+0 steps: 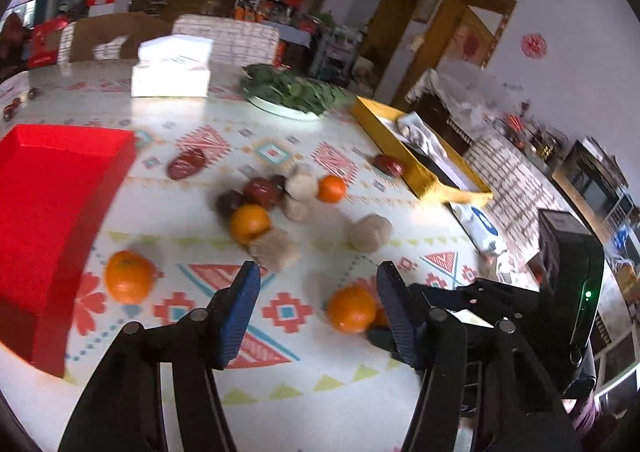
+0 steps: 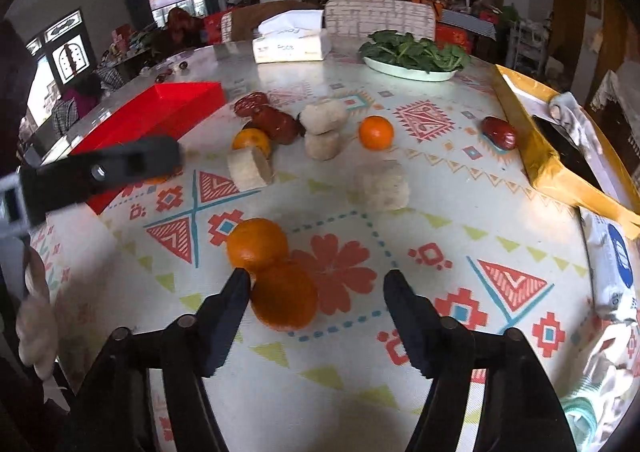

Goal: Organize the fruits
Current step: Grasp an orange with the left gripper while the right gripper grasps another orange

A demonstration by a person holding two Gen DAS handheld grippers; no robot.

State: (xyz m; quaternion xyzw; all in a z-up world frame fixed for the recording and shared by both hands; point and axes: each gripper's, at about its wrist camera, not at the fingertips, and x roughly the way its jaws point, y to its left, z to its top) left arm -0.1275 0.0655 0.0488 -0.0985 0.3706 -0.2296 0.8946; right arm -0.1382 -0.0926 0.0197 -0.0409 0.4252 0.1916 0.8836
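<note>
red plastic tray (image 2: 160,108) at table's left edge | yellow cardboard box (image 2: 532,132) at right edge | round oranges (image 2: 256,244), dark red dates (image 2: 276,122) and beige cut blocks (image 2: 384,184) scattered between them on the patterned tablecloth (image 2: 440,212) | white tissue box (image 2: 292,38) and white plate of leafy greens (image 2: 412,56) behind

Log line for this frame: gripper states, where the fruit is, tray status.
left gripper: open, holds nothing | right gripper: open, over two touching oranges | fruit loose on table | red tray: no fruit seen inside
</note>
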